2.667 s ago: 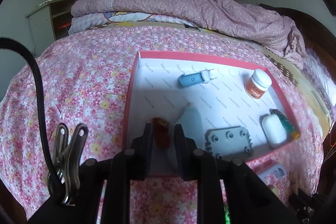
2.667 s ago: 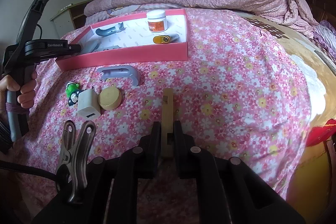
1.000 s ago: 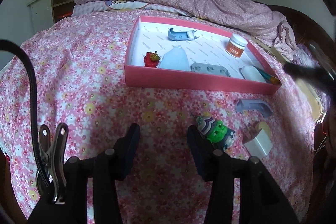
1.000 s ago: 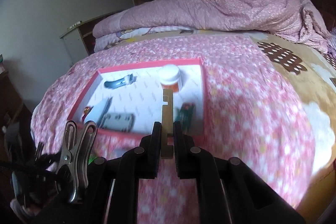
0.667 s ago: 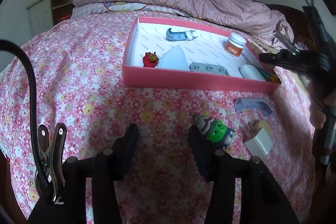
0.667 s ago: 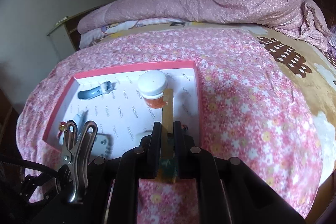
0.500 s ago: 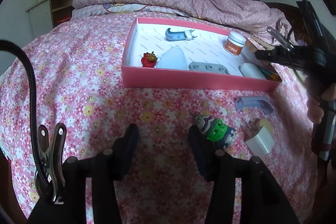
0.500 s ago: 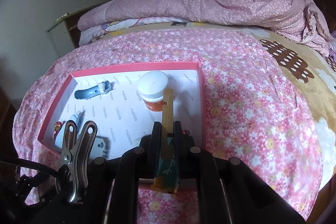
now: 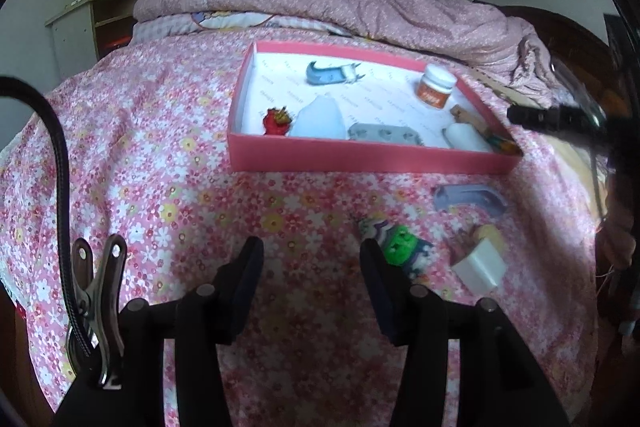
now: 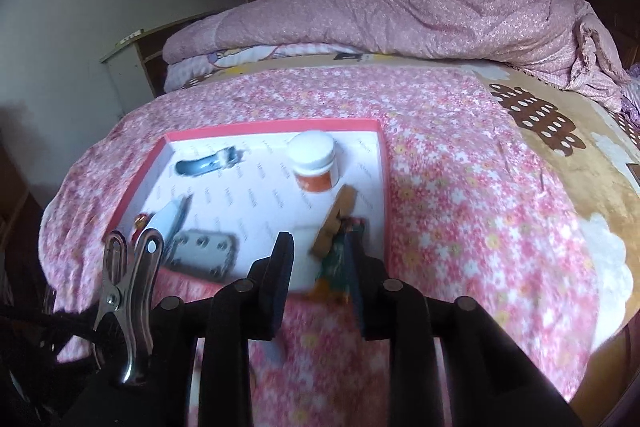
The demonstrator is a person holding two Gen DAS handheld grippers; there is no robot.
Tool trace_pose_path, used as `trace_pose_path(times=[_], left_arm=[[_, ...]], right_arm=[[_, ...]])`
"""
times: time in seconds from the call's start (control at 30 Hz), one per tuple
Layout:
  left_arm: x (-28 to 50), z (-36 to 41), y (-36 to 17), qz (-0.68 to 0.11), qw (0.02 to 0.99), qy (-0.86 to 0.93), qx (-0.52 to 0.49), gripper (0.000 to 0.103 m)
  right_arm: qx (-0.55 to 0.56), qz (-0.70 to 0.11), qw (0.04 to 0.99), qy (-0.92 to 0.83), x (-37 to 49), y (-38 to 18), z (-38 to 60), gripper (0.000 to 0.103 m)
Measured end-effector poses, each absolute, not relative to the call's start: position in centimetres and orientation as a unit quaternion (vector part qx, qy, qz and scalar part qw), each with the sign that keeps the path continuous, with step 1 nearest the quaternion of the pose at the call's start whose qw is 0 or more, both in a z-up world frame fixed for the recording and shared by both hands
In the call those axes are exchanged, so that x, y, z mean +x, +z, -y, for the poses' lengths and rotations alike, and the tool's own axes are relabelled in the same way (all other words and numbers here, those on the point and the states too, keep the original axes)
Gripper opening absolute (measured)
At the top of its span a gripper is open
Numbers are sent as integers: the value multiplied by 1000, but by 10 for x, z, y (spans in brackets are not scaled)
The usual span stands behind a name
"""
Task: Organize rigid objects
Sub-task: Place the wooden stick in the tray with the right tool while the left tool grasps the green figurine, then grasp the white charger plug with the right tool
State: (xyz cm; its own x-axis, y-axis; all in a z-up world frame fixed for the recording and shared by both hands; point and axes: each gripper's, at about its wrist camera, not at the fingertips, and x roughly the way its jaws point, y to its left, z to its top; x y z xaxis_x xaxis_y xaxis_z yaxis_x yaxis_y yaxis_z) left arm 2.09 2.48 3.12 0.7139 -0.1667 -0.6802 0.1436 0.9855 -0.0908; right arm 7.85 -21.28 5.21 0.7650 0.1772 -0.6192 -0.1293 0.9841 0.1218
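Observation:
A pink shallow box (image 9: 360,157) (image 10: 384,187) lies on the flowered bed. It holds a white-capped orange jar (image 9: 436,91) (image 10: 314,165), a blue-grey clip (image 9: 332,75), a red figure (image 9: 276,121), a pale cone (image 9: 320,119), a grey plate (image 9: 384,135) (image 10: 204,253) and a white charger (image 9: 464,137). A tan wooden stick (image 10: 334,223) lies in the box by its right wall, free of my right gripper (image 10: 318,277), which is open just above it. My left gripper (image 9: 310,279) is open and empty above the bedspread, left of a green toy (image 9: 398,247).
Outside the box lie a grey handle (image 9: 468,197), a white plug cube (image 9: 480,269) and a yellow disc (image 9: 486,233). A rolled quilt (image 9: 360,7) sits at the head of the bed. A shelf unit (image 9: 84,27) stands left.
My right gripper carried the wooden stick over the box, opened, and the stick now lies inside. My left gripper stayed open and barely moved.

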Motion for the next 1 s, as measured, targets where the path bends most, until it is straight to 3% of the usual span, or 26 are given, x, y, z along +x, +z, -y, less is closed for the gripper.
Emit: trace_pose_path(times=[0.4, 1.0], left_arm=[[17, 7, 33, -387, 910, -144, -29, 53], [33, 31, 19, -377, 918, -121, 36, 49]], right_arm=[[40, -356, 929, 90, 18, 15, 211, 32], [41, -379, 919, 103, 7, -20, 202, 32]])
